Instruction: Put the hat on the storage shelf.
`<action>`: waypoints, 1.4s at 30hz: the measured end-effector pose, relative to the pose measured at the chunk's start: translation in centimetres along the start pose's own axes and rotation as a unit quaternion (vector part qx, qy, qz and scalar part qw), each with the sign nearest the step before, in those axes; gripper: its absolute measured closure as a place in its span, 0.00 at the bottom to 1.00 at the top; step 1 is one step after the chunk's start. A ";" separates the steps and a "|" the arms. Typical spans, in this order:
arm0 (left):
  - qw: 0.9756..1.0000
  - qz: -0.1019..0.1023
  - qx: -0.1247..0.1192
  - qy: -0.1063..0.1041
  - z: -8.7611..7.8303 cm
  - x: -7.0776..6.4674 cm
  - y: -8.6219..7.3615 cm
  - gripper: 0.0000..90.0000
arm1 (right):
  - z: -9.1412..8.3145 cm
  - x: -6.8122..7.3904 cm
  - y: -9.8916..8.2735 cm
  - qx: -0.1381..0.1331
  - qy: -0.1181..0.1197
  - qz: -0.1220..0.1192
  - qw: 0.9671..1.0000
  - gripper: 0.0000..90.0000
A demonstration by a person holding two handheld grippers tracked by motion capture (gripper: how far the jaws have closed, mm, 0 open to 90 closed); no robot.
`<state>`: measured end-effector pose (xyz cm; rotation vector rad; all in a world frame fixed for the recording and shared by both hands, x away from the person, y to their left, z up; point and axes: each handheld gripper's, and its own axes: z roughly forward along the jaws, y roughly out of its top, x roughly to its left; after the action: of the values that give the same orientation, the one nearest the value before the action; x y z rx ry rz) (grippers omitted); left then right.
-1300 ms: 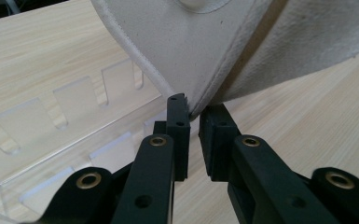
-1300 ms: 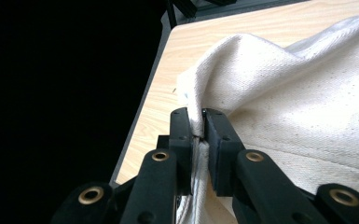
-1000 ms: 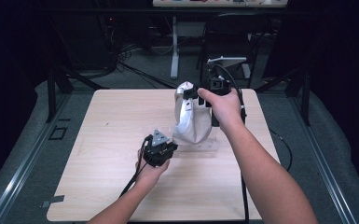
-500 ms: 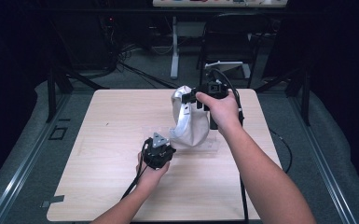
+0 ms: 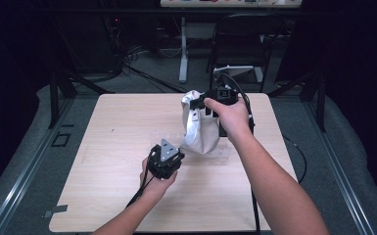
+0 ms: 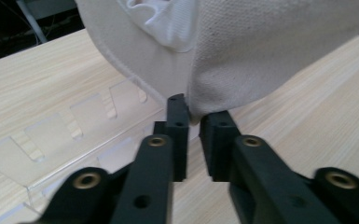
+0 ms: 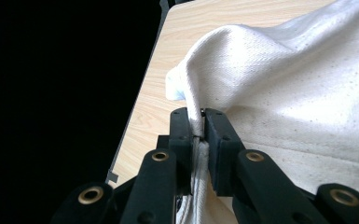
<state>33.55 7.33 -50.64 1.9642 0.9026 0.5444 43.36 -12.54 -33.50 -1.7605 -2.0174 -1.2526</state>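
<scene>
Since the earlier frames, left gripper [image 5: 172, 152] has shifted slightly right, up to the bag's low corner; its jaws have just been closing. Right gripper [image 5: 206, 102] holds roughly where it was.

White canvas bag [image 5: 199, 128] hangs from right gripper [image 7: 200, 125], jaws clamped tight on a fold of its upper edge. Bag's bottom rests on wooden table [image 5: 117, 127], just ahead of left gripper [image 6: 194, 114]. Left jaws narrow, pinching the bag's lowest corner. Clear acrylic stand [image 6: 70, 140] lies flat on the table, left of those jaws, under the bag.
</scene>
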 end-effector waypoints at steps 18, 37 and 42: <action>0.997 -0.050 0.043 -0.026 1.4 1.3 -2.0 0.96 | 2.2 -1.5 -1.3 0.025 -0.016 0.010 1.000 0.91; 0.998 -0.047 0.024 -0.038 -0.9 1.2 -2.7 0.76 | 1.6 -2.5 -1.7 0.020 -0.021 0.014 0.999 0.84; 0.997 -0.055 0.022 -0.041 -2.3 1.8 -2.9 0.63 | 0.9 -2.4 -2.0 0.018 -0.026 0.010 0.999 0.78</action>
<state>32.08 10.96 -51.95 1.9486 0.9721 0.3818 42.63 -13.59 -36.48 -1.8114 -2.0308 -1.1697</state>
